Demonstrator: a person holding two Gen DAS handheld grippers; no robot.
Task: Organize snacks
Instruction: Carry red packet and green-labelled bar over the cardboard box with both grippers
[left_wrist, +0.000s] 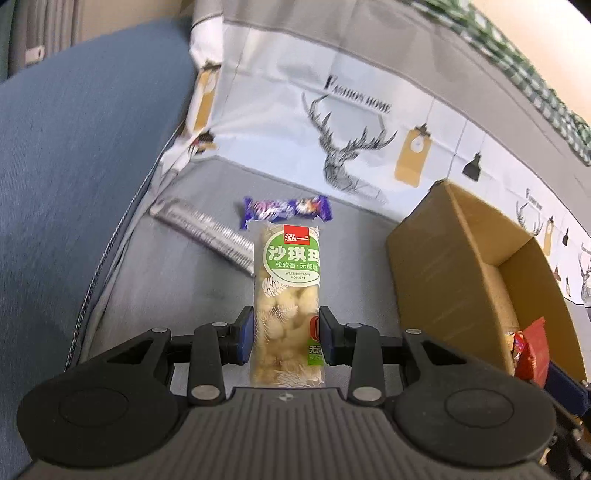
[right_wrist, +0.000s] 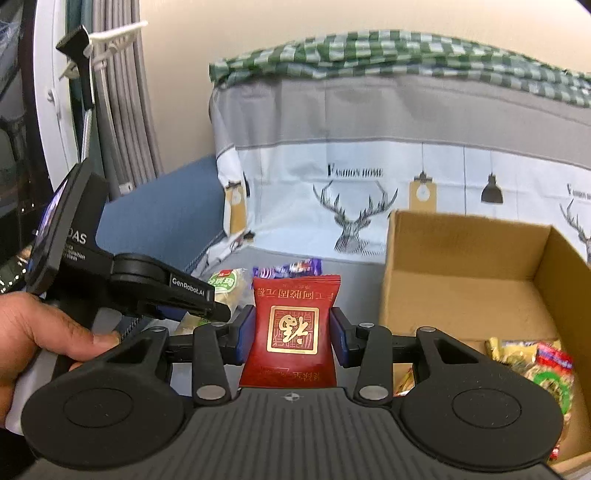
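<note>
Clamped in left tool (left_wrist: 287, 338): green-label pastry bar (left_wrist: 286, 295), lifted clear of sofa seat (left_wrist: 184, 295), likely bound for cardboard box (left_wrist: 443, 280). Purple wrapper (left_wrist: 286, 211) left lying beyond.

Clamped in right tool (right_wrist: 291, 334): red packet (right_wrist: 291, 330), raised beside box (right_wrist: 458, 288), ready to drop among snacks inside (right_wrist: 543, 369).

snack pack (left_wrist: 286, 295): "沙琪玛", "WUZHETANG" | cover (right_wrist: 369, 155): "FASHION HOME" | left claw (right_wrist: 177, 299): "GenRobot.AI"

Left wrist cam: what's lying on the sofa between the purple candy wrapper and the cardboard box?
Nothing. In the left wrist view, only bare grey sofa cover separates the purple candy wrapper from the cardboard box.
</note>
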